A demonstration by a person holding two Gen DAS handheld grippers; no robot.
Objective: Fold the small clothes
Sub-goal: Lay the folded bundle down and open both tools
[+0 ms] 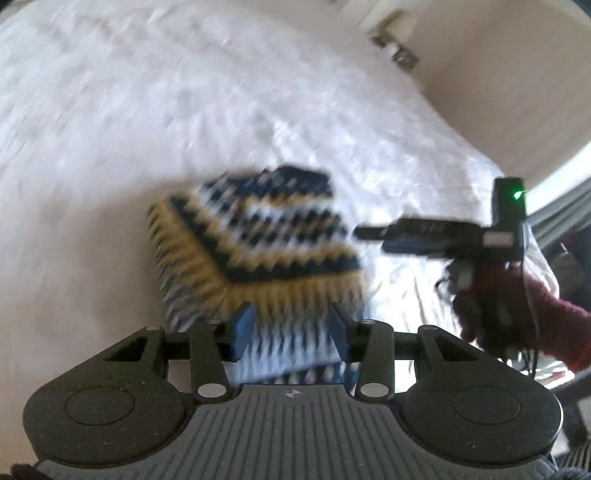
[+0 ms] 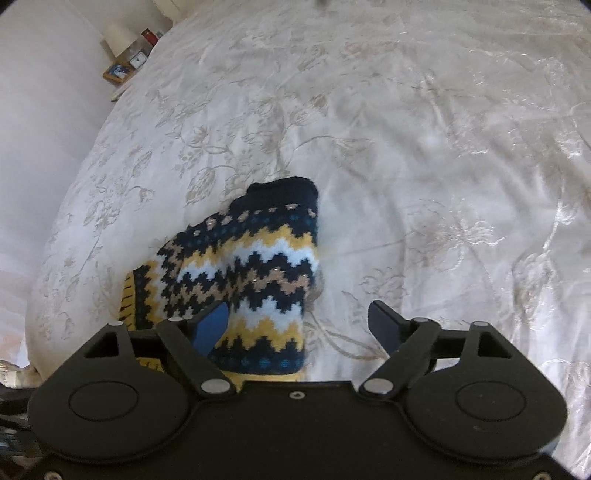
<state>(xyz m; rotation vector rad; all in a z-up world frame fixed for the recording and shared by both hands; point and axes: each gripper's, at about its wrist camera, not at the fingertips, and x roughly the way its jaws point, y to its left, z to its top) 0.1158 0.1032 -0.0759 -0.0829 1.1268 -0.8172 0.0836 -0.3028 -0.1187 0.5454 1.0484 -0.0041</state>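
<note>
1. We work over a bed point(image 2: 424, 129) spread with a white, shiny cover embroidered with pale flowers; plain light walls rise behind it.
2. At the far left in the right wrist view stands a nightstand point(image 2: 118, 79) bearing a lamp point(image 2: 119, 35), a small clock point(image 2: 138, 59) and a framed picture point(image 2: 117, 72).
3. The knit point(image 2: 258, 266), zigzagged in navy, yellow, white and tan, lies bunched and partly folded on the cover near the bed's close edge.
4. Our left claw point(image 1: 290, 330) has its blue pads on either side of the knit's near hem; the view is blurred, so we cannot tell whether it pinches.
5. Our right claw point(image 2: 299, 326) is spread wide, its left pad over the knit and its right finger over bare cover, gripping nothing.
6. From the left wrist view, the right claw point(image 1: 373, 236) hovers just right of the knit.
</note>
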